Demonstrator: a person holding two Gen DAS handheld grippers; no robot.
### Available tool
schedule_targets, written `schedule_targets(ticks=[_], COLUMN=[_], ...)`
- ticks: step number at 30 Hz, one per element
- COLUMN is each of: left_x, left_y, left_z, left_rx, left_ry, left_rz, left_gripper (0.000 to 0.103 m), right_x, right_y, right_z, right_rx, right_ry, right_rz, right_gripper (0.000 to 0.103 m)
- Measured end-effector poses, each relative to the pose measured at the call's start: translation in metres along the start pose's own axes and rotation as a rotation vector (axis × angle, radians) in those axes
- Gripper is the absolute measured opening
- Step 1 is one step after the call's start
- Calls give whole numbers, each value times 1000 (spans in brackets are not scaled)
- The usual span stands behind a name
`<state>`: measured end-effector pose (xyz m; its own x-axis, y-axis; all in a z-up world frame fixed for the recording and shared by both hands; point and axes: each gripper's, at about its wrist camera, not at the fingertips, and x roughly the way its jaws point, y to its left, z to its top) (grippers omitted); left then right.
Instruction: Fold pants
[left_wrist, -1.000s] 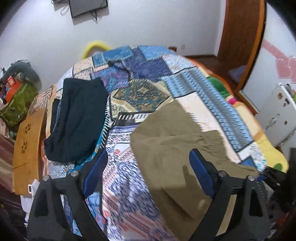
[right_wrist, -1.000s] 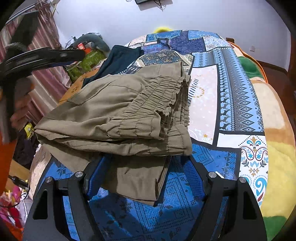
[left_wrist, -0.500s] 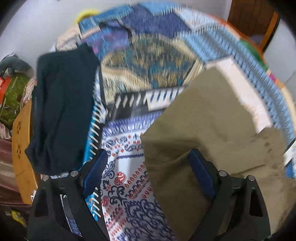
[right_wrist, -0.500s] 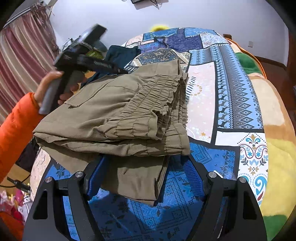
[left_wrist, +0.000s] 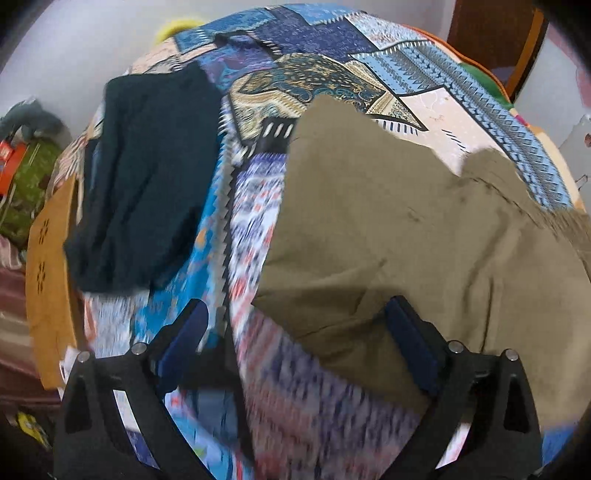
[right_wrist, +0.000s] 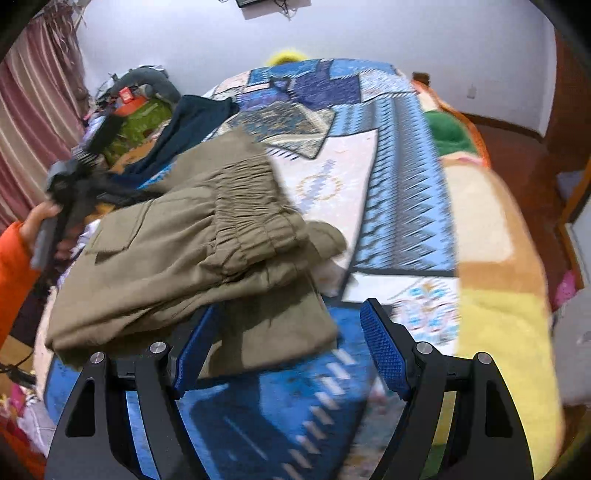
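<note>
Patchwork bedspread (right_wrist: 402, 206), folded olive pants (right_wrist: 192, 258) near its left edge, left gripper (left_wrist: 295, 343) opening over their corner, right gripper (right_wrist: 288, 350) open, empty.

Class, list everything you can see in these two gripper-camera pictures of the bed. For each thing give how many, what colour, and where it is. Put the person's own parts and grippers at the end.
olive pants: one, olive-brown, folded into a stack on the bed, elastic waistband on top
dark garment: one, dark navy, lying flat on the bed beyond the pants
patchwork bedspread: one, blue, cream and gold patches, covering the bed
yellow blanket: one, yellow and cream, along the bed's edge
curtain: one, pink striped, by the wall
wall: white, behind the bed
left gripper: one, black with blue pads, jaws opening, astride the pants' edge, nothing pinched
right gripper: one, black with blue pads, open, at the pants' near corner
hand: one, orange sleeve, holding the left gripper
</note>
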<state>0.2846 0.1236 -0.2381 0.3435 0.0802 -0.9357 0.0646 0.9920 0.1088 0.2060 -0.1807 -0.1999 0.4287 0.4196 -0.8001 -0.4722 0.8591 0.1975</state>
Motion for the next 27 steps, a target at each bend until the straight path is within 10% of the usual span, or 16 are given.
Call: schedule_targets(ticks=[14,27], left_x=[-57,-104], left_y=[-2,-7], left_z=[-71,-16], left_rx=[-163,-120], left_ry=[-70,-248], left_rz=[-127,-90], left_gripper=[98,98], right_x=[-24,6], right_y=[16,42], right_z=[23,54], right_rx=[-45,-110], right_ry=[-102,-90], right_rz=[9,83], right_gripper=[76,75])
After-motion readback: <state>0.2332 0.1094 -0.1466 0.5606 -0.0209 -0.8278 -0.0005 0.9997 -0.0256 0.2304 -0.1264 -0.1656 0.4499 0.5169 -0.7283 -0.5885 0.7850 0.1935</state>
